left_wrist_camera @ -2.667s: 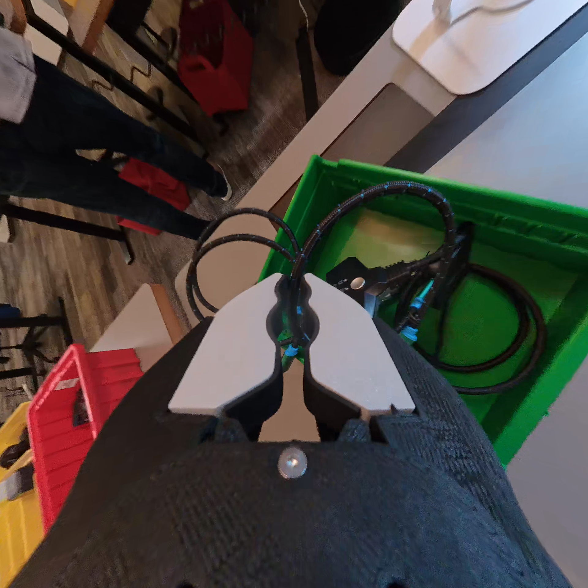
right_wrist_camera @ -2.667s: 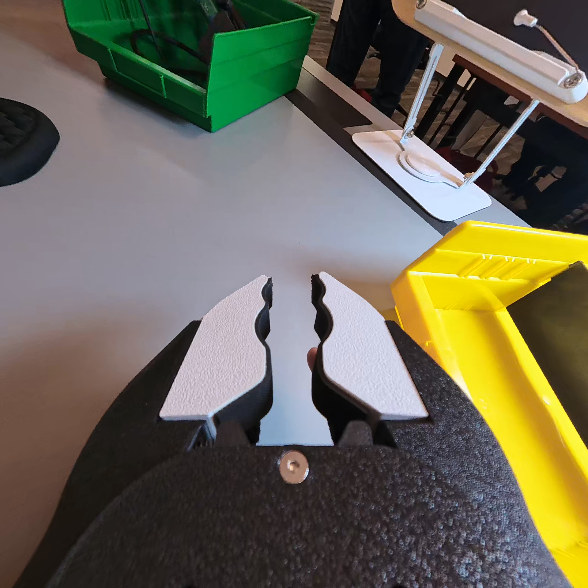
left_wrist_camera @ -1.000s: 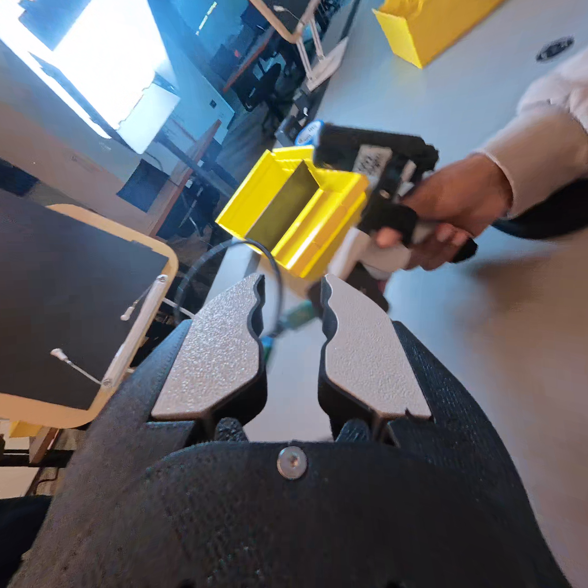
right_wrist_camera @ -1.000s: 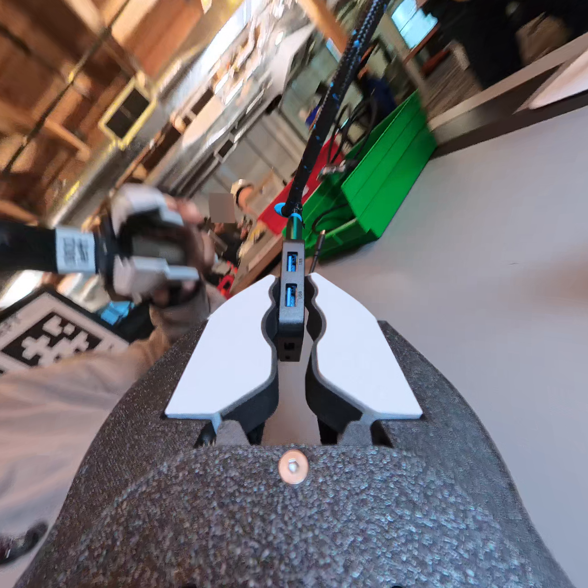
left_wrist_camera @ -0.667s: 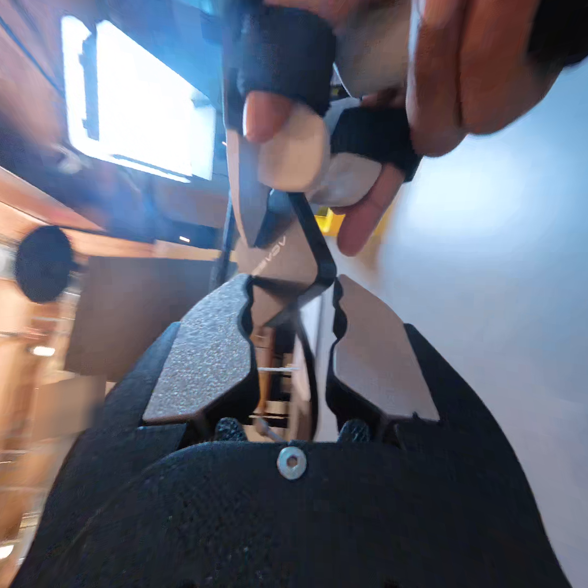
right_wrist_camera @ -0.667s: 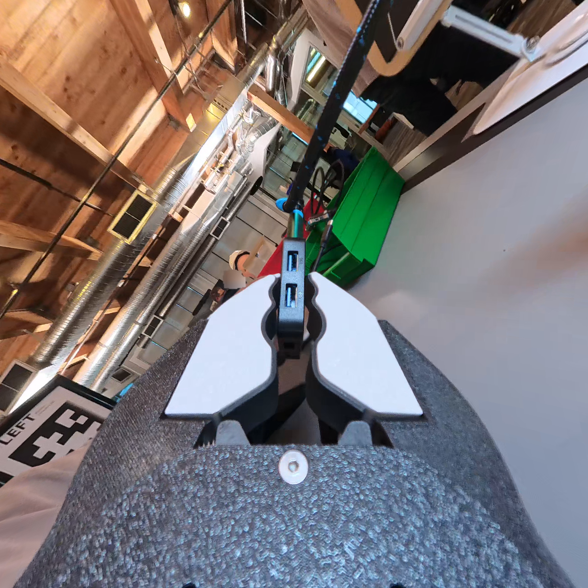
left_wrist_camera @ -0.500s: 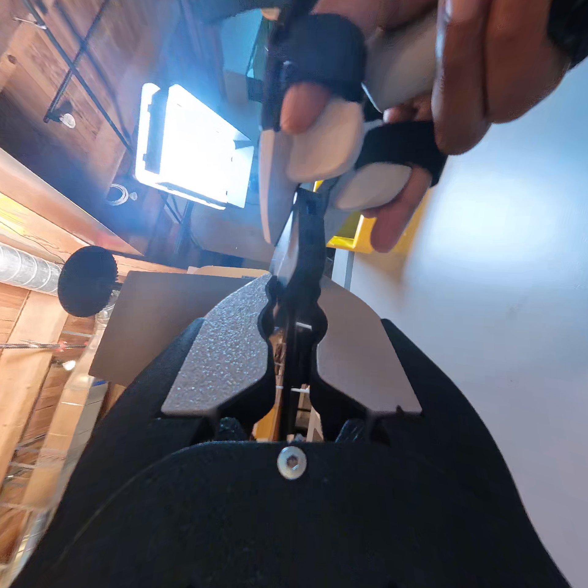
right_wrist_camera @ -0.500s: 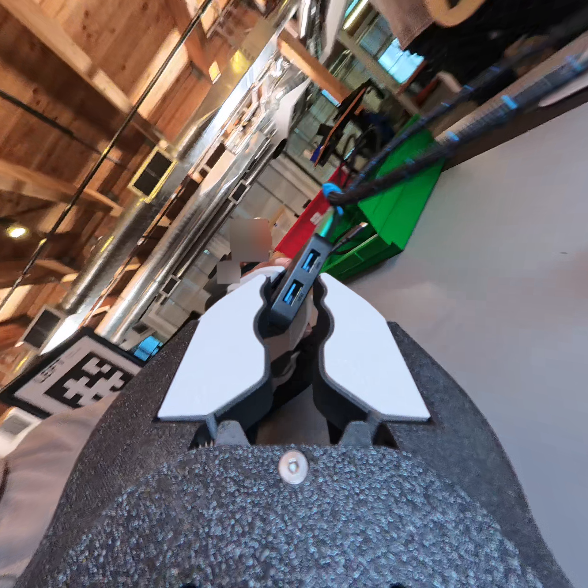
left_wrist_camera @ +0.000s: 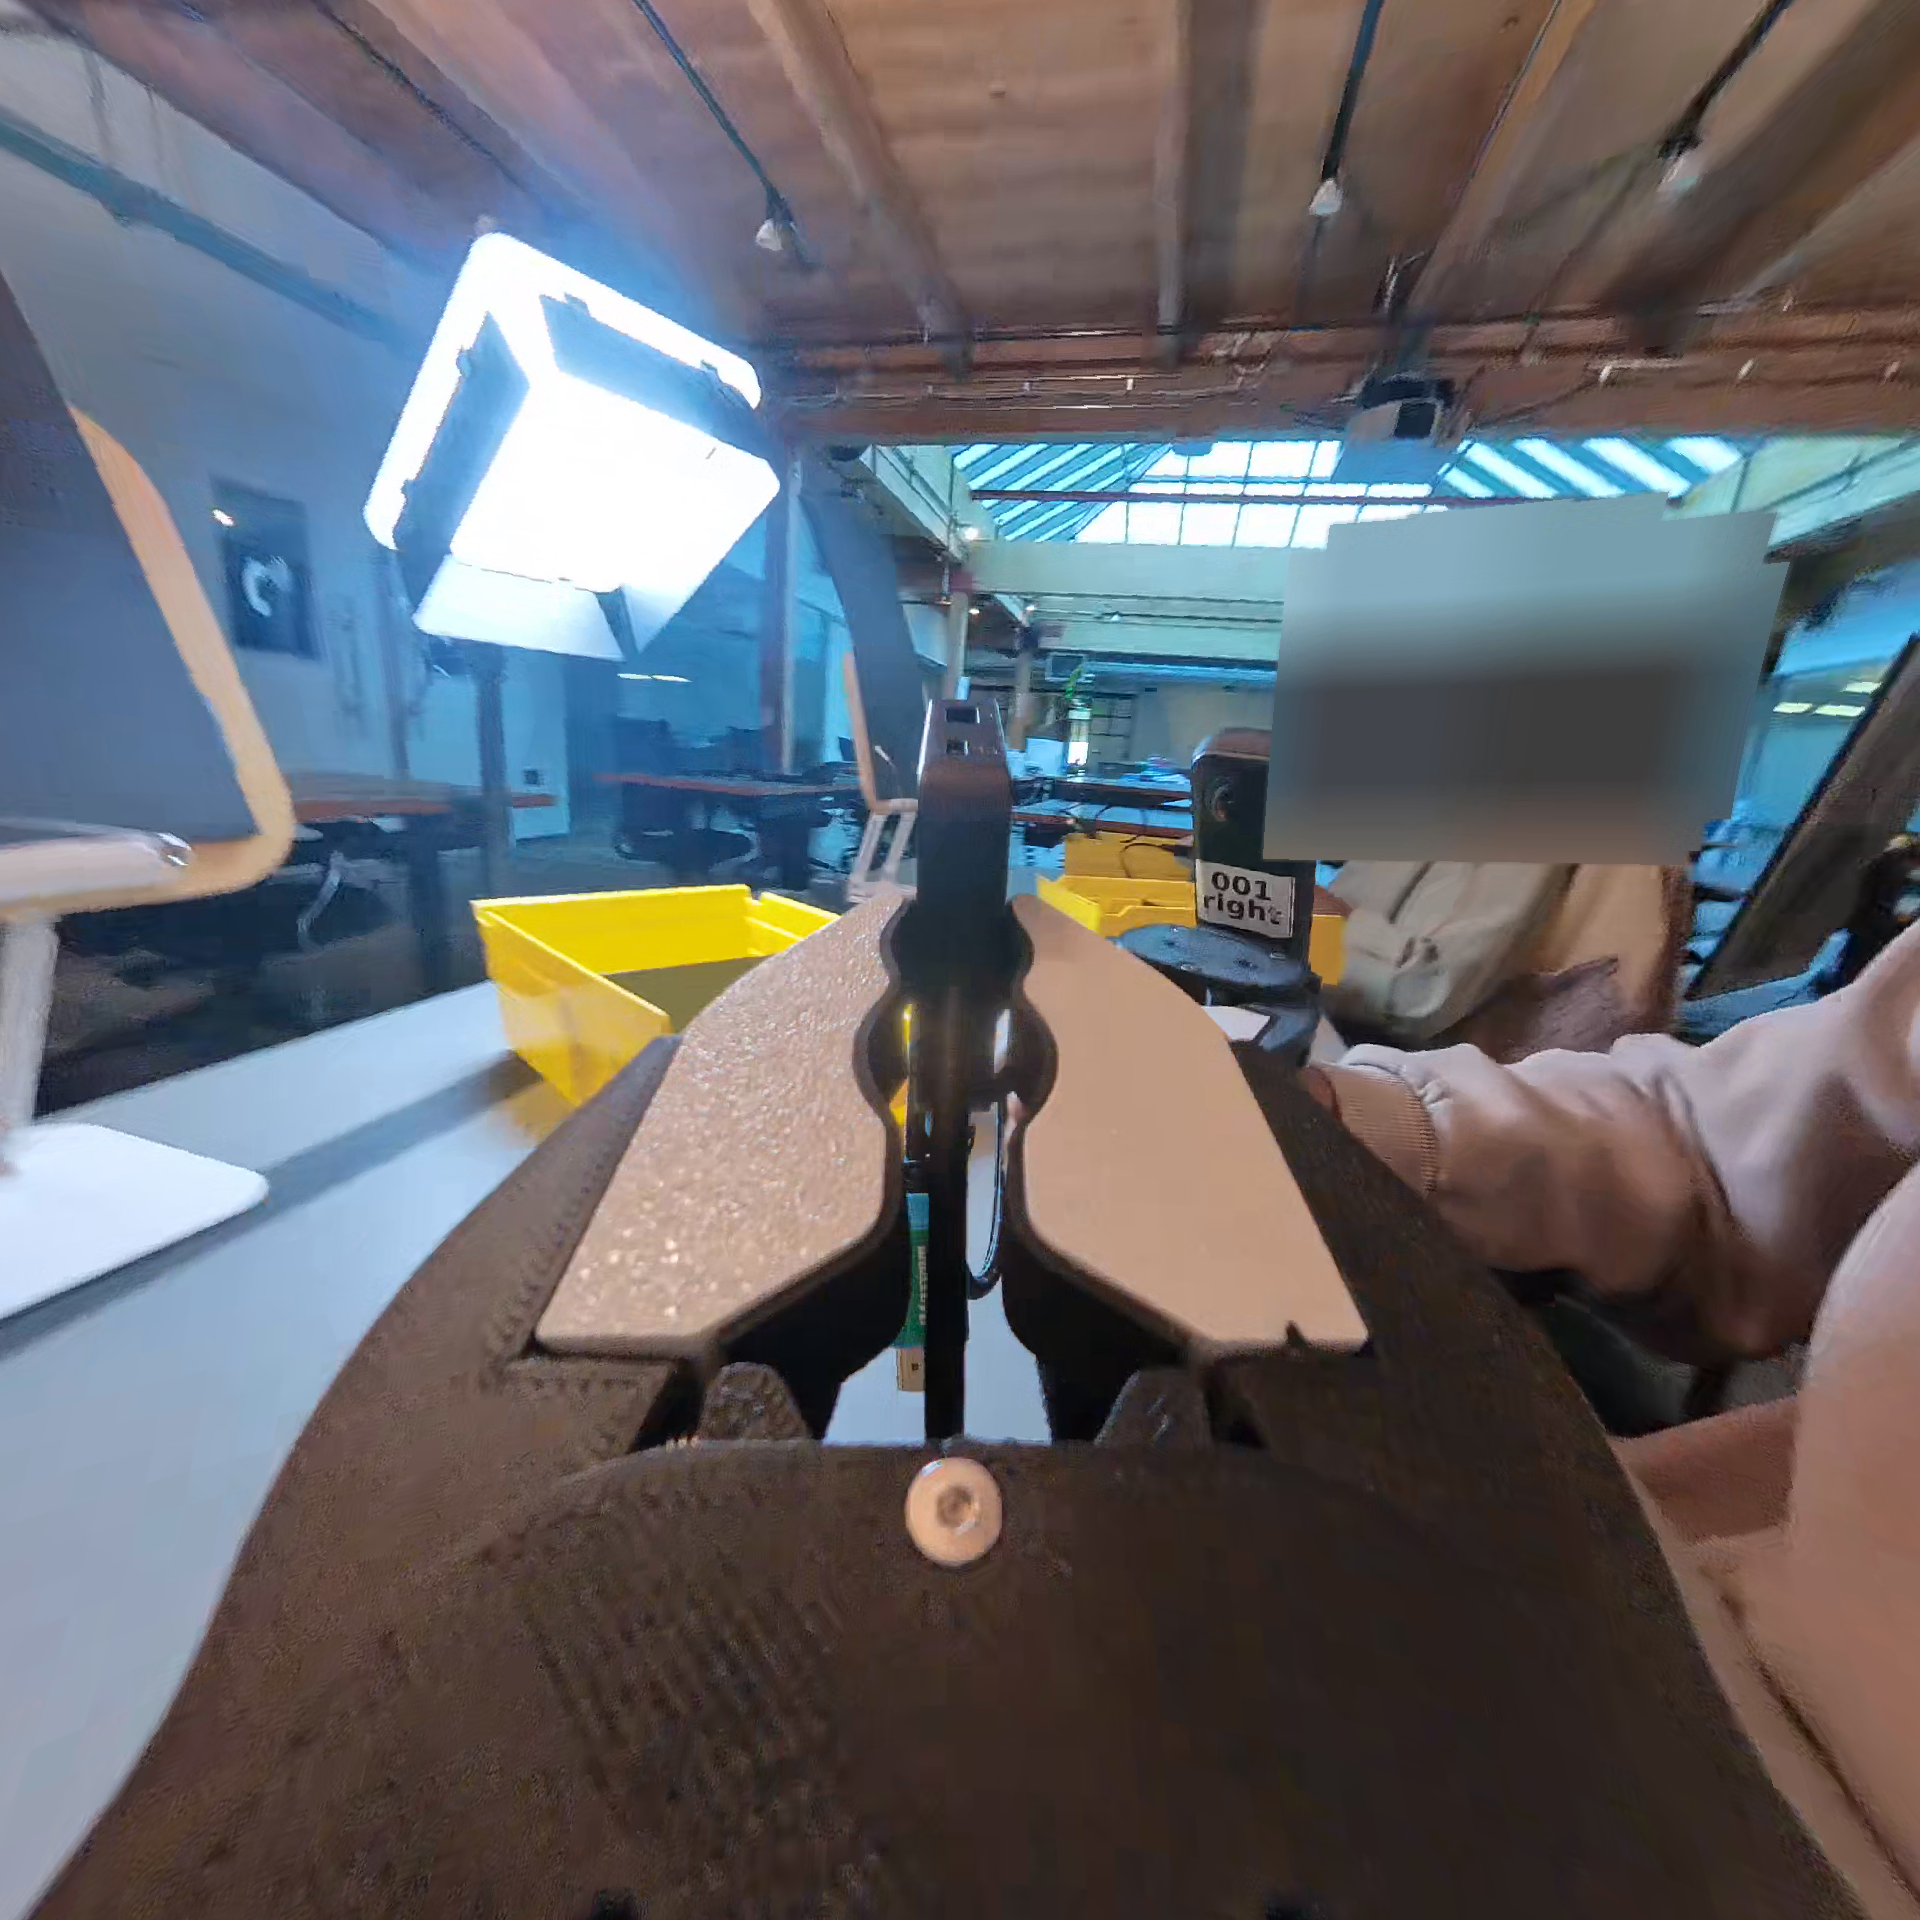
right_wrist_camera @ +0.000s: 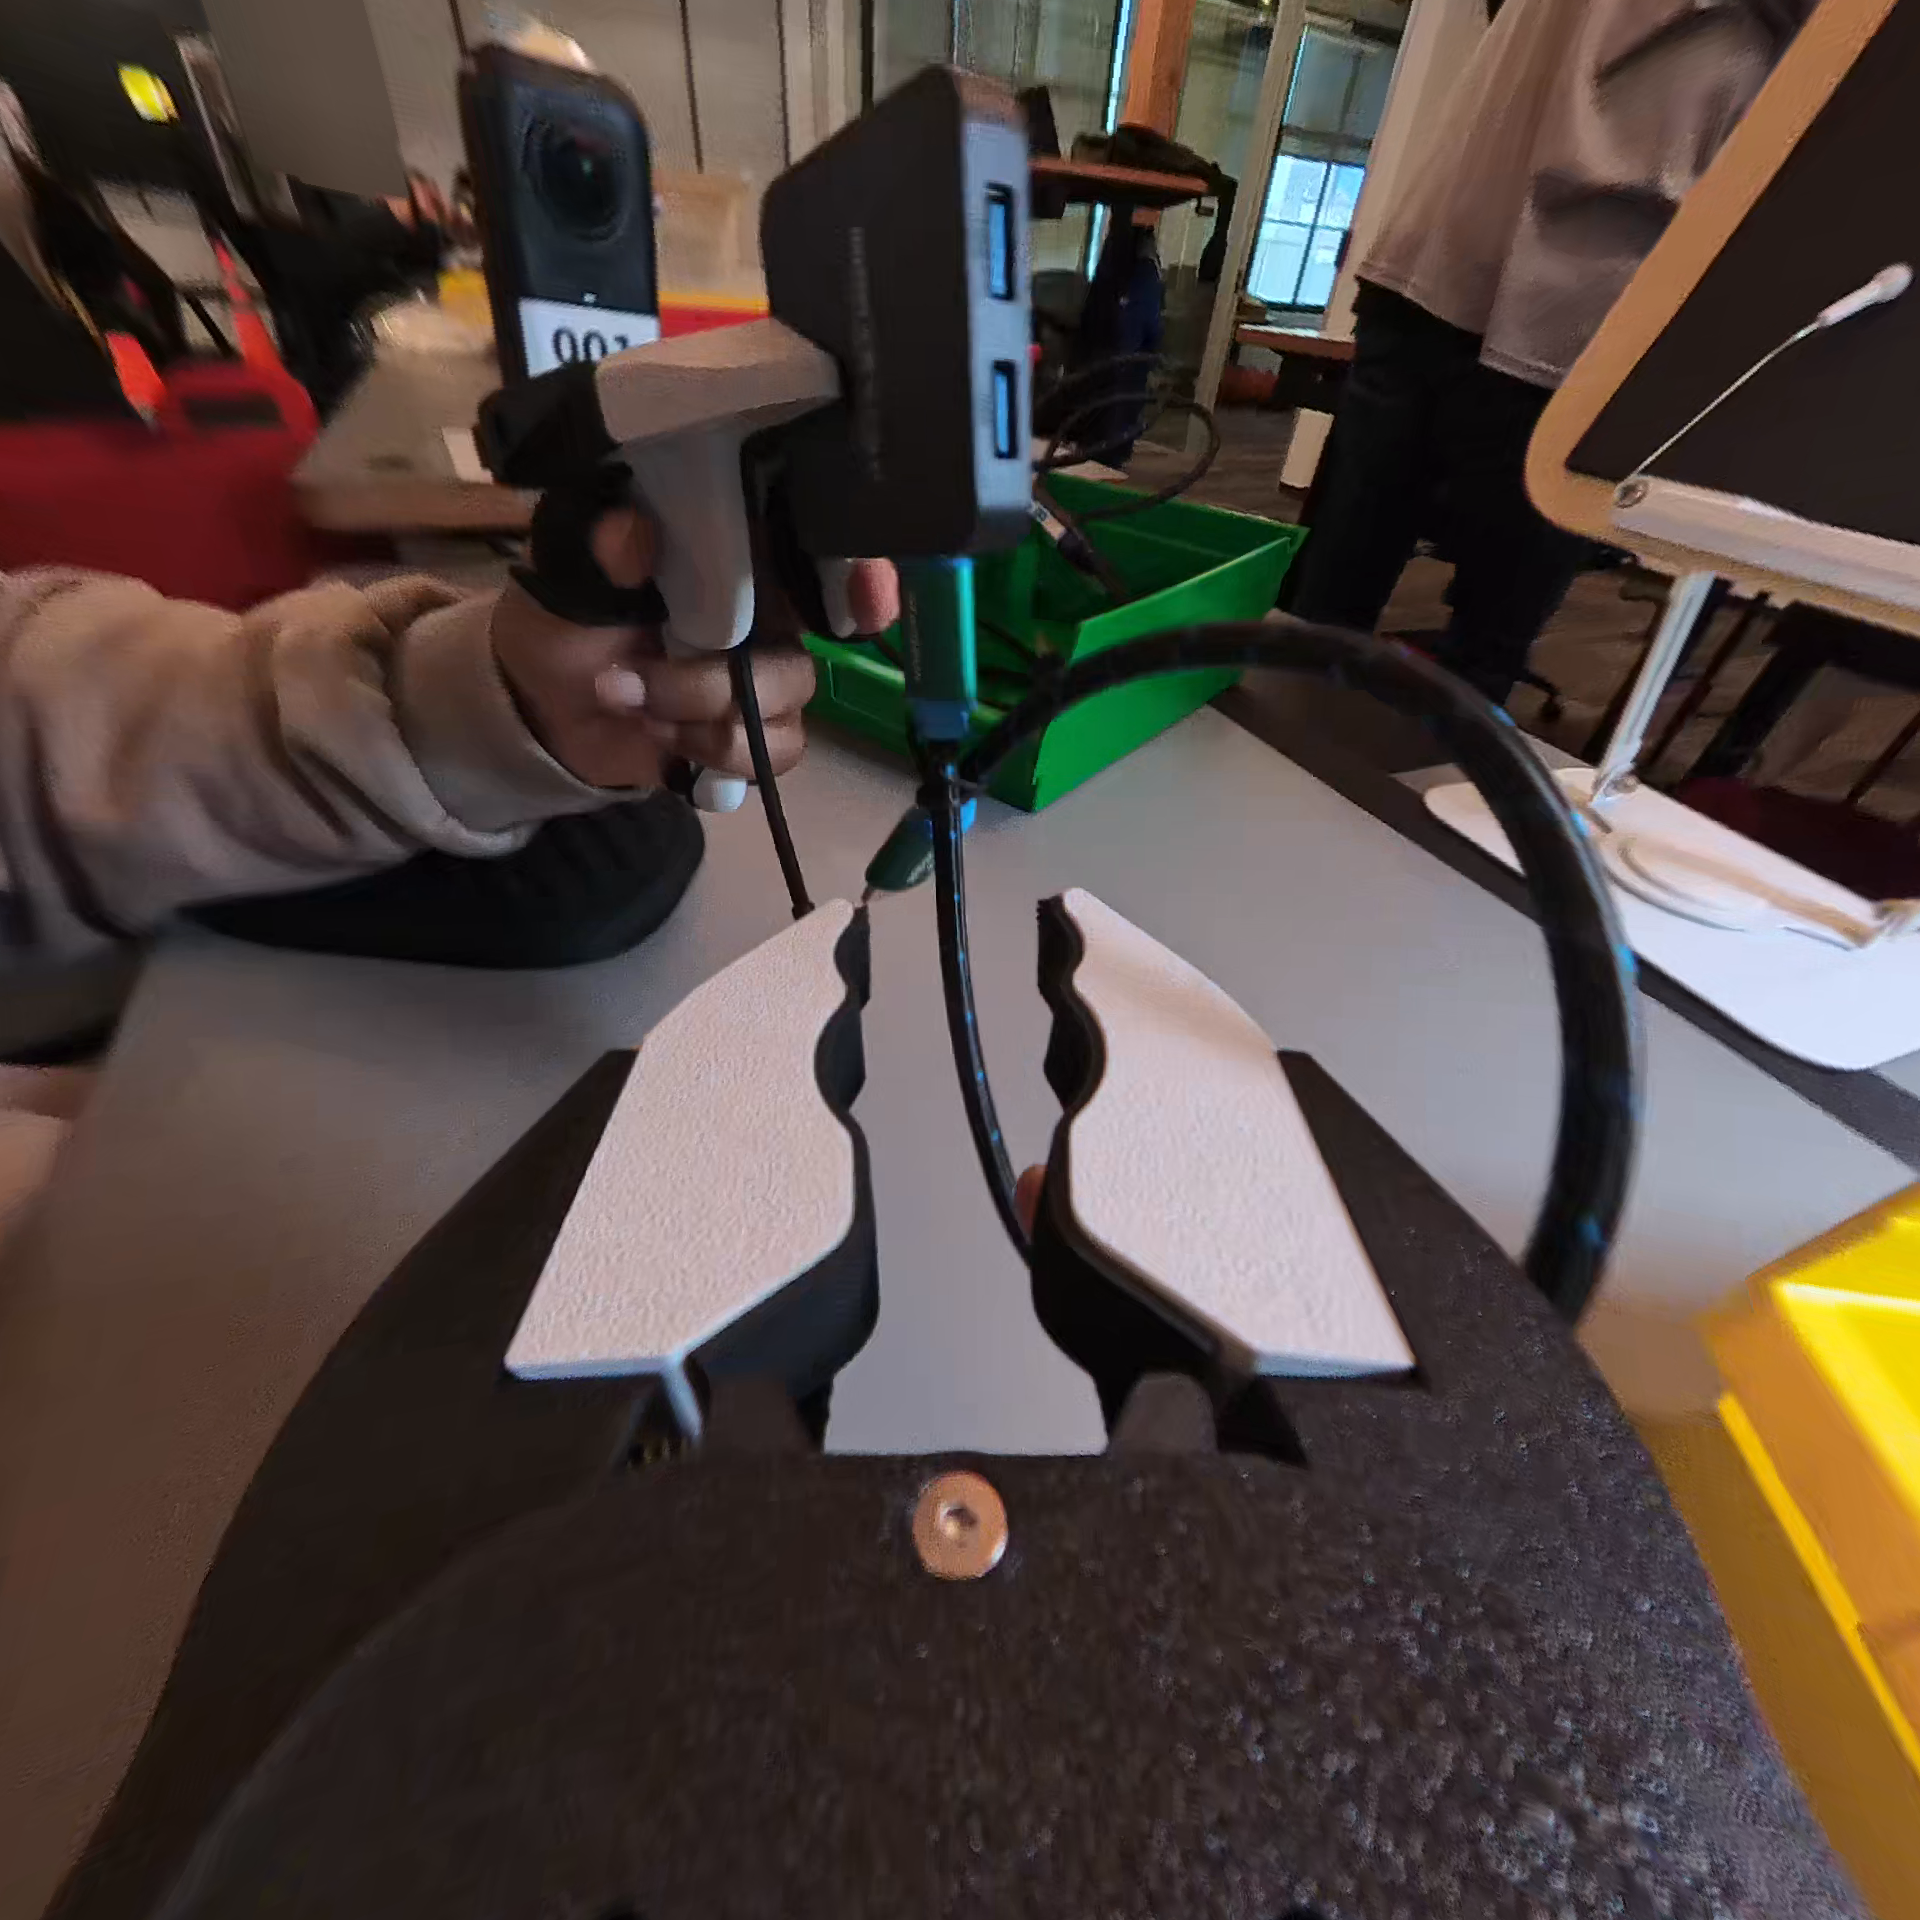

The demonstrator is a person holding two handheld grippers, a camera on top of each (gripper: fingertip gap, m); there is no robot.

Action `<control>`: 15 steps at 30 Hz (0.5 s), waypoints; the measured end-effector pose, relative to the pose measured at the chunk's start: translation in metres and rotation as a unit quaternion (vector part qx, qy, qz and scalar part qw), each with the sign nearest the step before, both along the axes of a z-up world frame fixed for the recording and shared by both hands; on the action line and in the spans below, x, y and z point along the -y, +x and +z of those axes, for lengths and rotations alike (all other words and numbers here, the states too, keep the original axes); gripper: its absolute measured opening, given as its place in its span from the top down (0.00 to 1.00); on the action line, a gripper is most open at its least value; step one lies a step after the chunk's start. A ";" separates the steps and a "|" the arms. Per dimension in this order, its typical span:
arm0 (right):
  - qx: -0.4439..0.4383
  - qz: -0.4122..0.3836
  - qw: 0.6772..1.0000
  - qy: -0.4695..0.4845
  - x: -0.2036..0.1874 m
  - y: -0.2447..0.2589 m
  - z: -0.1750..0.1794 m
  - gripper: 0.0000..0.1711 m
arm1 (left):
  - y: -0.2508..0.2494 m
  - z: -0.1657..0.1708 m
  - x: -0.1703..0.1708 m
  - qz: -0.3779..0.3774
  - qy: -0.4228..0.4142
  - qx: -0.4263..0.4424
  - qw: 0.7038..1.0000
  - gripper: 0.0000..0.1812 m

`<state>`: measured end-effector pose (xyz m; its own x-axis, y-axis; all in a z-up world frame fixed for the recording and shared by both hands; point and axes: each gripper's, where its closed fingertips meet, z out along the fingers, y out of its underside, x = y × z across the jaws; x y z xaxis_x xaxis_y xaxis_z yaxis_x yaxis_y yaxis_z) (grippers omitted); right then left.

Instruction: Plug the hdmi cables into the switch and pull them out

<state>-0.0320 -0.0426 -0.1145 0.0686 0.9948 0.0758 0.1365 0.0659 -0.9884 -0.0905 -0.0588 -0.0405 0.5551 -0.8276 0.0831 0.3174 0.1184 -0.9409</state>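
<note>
My left gripper (left_wrist_camera: 956,920) is shut on the black switch (left_wrist_camera: 961,810), seen edge-on and upright above the grey table. In the right wrist view the same gripper (right_wrist_camera: 831,400) holds the switch (right_wrist_camera: 894,312) in the air. A green HDMI plug (right_wrist_camera: 940,644) sits in the switch's underside. Its black braided cable (right_wrist_camera: 1558,883) loops to the right. My right gripper (right_wrist_camera: 951,909) is open below the switch. A thin stretch of cable (right_wrist_camera: 966,1039) hangs loose between its fingers. A second green plug end (right_wrist_camera: 902,864) dangles by the left fingertip.
A green bin (right_wrist_camera: 1132,613) with more cables stands behind the switch. A yellow bin (right_wrist_camera: 1829,1455) is at my lower right and also shows in the left wrist view (left_wrist_camera: 561,956). A white stand base (right_wrist_camera: 1714,935) is at the right. A person (right_wrist_camera: 1507,208) stands beyond the table. Some 10 cm of space lies between my two pairs of fingers.
The switch has passed from my right gripper to my left. The right gripper has opened and drawn back below it. Both views have swung level again.
</note>
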 end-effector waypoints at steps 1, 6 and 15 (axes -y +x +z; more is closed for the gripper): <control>0.011 0.000 1.000 0.018 0.004 -0.004 -0.002 0.81 | 0.004 -0.005 -0.001 -0.011 -0.010 0.006 1.000 0.92; 0.053 -0.004 0.998 0.038 0.016 -0.015 -0.014 0.83 | 0.030 -0.015 0.006 -0.077 -0.053 0.059 0.994 0.92; 0.098 0.005 0.995 -0.002 0.016 -0.016 -0.032 0.84 | 0.029 -0.017 0.004 -0.101 -0.082 0.088 0.988 0.92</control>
